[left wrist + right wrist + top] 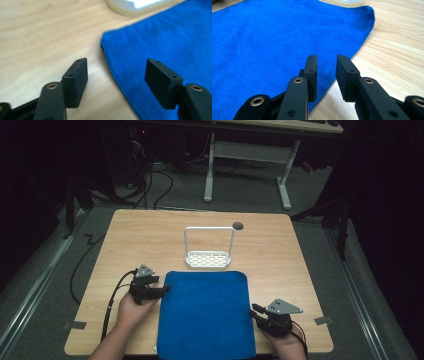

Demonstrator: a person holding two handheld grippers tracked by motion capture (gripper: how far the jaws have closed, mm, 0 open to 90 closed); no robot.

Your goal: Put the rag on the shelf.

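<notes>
Lying flat, blue cloth [205, 315] between left gripper [162, 290], right gripper [254, 311]

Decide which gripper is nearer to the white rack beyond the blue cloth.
Left. The left gripper sits at the cloth's far left corner, close to the white rack. The right gripper sits lower, at the cloth's right edge.

Blue towel [205, 315]: near edge cut off by the bottom of the high view; in the left gripper view its surface [170, 42] is motion-blurred, weave unreadable; white rack [135, 5] cropped at that view's top edge, base alone in frame; small dark round mark [238, 225] on the table [280, 250] too small to identify; person's forearms cut off at the bottom edge.
</notes>
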